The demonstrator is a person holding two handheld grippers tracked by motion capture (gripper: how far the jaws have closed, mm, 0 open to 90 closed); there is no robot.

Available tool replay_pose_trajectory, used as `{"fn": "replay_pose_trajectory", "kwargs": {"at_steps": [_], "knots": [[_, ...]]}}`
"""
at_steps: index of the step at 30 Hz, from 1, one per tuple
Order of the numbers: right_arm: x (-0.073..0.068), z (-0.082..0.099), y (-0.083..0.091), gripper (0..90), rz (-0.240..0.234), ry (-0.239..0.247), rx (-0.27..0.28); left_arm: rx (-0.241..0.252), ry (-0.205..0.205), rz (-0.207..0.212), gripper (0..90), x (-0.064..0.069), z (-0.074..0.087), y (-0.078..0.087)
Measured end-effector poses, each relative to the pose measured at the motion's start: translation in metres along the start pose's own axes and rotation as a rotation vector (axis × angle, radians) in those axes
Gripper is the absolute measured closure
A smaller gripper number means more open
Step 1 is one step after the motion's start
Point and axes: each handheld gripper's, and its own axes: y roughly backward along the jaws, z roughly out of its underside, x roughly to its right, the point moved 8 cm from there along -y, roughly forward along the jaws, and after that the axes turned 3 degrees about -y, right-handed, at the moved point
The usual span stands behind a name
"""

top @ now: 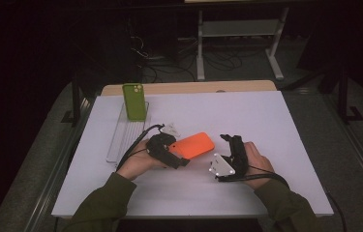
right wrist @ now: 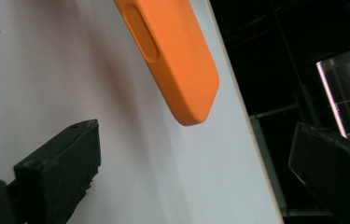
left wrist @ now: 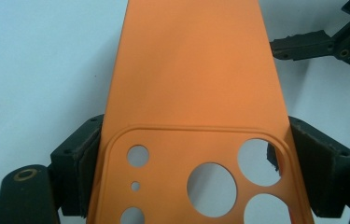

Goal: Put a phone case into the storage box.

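In the high view, the left gripper has its jaws squeezed tight on the end of an orange phone case, and the case sticks out past the fingers, up and to the right over the white table. The right gripper sits just to the right of the case, with its jaws spread and nothing in them, close to the case but not touching it. Far behind the left fingers, a green phone case stands up in a clear tray. In the left gripper view, the orange phone case runs straight up from between the two black jaws. Both pads press on its side edges, right at the end with the round camera holes. The other gripper shows in the top right corner, near the case's edge. In the right gripper view, the two black jaws stand wide apart and hold nothing. The rounded end of the orange phone case hangs above the gap between the fingers, apart from both. The white table lies behind the left finger, and its edge runs down between the two fingers.
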Motion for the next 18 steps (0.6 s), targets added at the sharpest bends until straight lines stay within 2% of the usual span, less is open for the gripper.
{"fn": "replay_pose_trajectory", "kwargs": {"at_steps": [1, 4, 6, 7, 8, 9, 11, 16, 18], "knots": [[0.000, -0.001, 0.000, 1.7, 0.003, 0.007, 0.003, 0.006, 0.007, 0.001, 15.8, 0.000, -0.001, 0.000], [0.000, -0.004, 0.000, 1.7, 0.028, 0.043, 0.012, -0.010, -0.010, 0.007, 15.8, -0.001, 0.000, 0.002], [-0.001, -0.007, 0.001, 1.7, 0.046, 0.016, 0.023, -0.006, -0.018, 0.005, 15.8, -0.001, -0.001, 0.002], [-0.001, -0.008, 0.001, 1.7, 0.051, 0.029, 0.023, 0.011, 0.002, 0.003, 15.8, 0.000, -0.002, 0.001], [-0.001, -0.009, 0.001, 1.7, 0.063, 0.044, 0.024, 0.018, 0.009, 0.004, 15.8, 0.001, -0.003, 0.001], [-0.002, -0.010, 0.001, 1.7, 0.070, 0.055, 0.031, 0.006, -0.002, 0.006, 15.8, 0.001, -0.002, 0.002], [-0.002, -0.012, 0.002, 1.7, 0.080, 0.073, 0.033, 0.023, 0.019, 0.007, 15.8, 0.003, -0.004, 0.001], [-0.004, -0.018, 0.001, 1.7, 0.115, 0.118, 0.056, -0.002, -0.016, 0.013, 15.8, 0.002, -0.002, 0.002], [-0.006, -0.019, 0.001, 1.7, 0.111, 0.123, 0.055, 0.004, -0.007, 0.012, 15.8, 0.003, -0.003, 0.002]]}}
